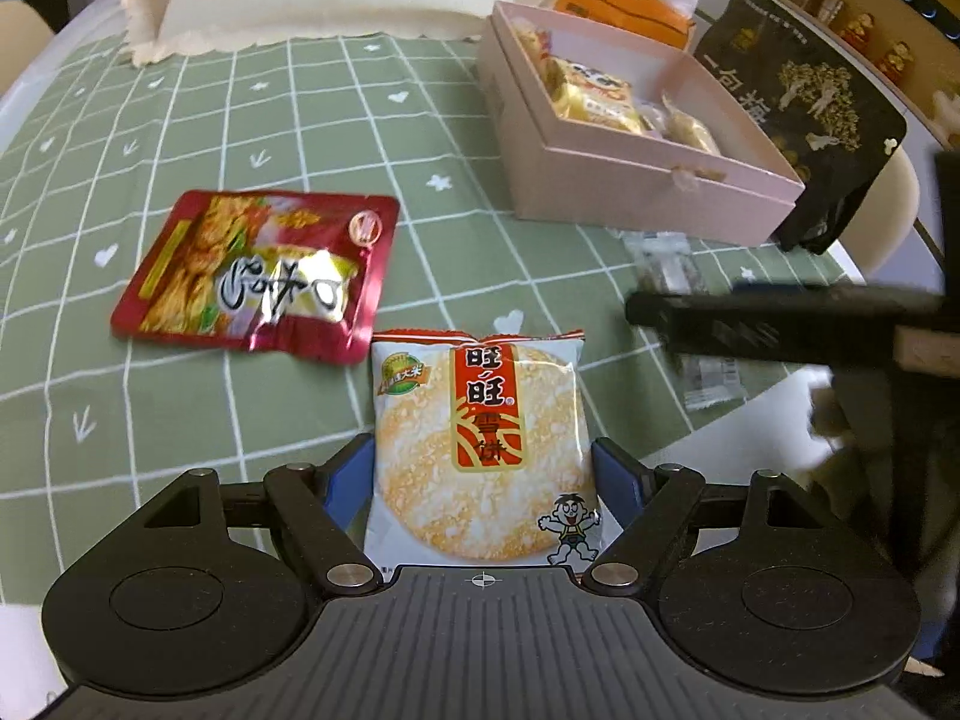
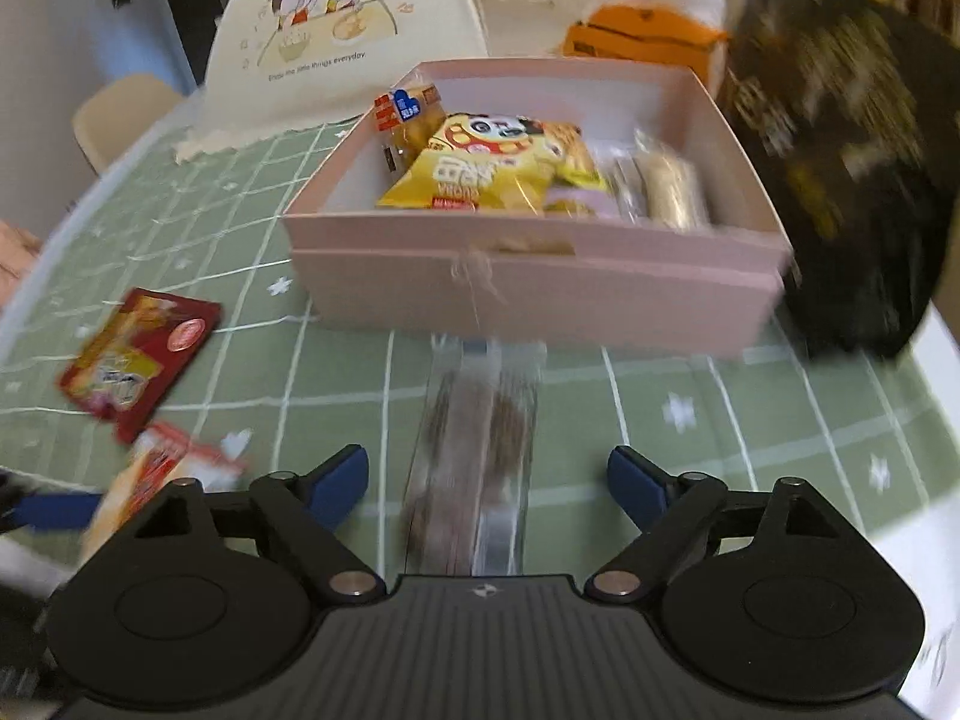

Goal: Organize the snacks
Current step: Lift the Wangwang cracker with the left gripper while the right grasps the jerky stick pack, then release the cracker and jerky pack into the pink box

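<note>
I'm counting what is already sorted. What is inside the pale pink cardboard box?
The pale pink cardboard box holds a yellow panda-print snack bag, a small bun packet with a blue heart label and clear-wrapped beige bars. Anything beneath them is covered.

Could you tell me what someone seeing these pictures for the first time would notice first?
Most likely the white rice cracker packet, lying between the wide-open left tongs on the green checked tablecloth, with a red snack packet just beyond it to the left. Next, the pink box already holding a yellow snack bag, and a clear-wrapped bar between the open right tongs.
</note>
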Tool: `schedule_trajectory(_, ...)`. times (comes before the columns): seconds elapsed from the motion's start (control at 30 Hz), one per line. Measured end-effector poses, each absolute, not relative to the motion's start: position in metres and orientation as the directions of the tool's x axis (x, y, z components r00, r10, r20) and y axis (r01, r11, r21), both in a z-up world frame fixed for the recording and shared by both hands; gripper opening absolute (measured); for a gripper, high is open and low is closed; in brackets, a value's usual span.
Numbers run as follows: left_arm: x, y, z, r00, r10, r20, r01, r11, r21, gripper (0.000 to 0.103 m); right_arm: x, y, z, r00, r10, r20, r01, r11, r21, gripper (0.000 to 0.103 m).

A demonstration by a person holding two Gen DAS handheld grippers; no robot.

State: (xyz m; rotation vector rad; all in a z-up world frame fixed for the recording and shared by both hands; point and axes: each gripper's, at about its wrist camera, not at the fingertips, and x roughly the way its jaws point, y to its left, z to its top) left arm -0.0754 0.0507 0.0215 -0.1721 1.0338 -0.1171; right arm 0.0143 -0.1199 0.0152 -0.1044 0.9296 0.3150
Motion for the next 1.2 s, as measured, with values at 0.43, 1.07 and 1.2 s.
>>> schedule_trajectory(0.43,-0.080,0.051,0.021,0.509,-0.169,-0.844,0.014,0.982,-0.188,0.082,-0.023,-0.123,0.030,0.523,0.242,-0.817,-0.413,0.911,0.005,0.040)
schedule_trajectory(1.07,0.004,0.028,0.184,0.816,-0.311,-0.487,0.247,0.950,-0.193,0.083,-0.009,-0.202,0.261,0.882,0.296,-0.366,-0.337,0.940,-0.052,0.036)
schedule_trajectory(1.2,0.075,-0.002,0.169,0.765,-0.420,-0.488,0.310,0.905,-0.291,0.082,0.017,-0.199,0.295,0.917,0.261,-0.303,-0.297,0.952,-0.076,0.036)
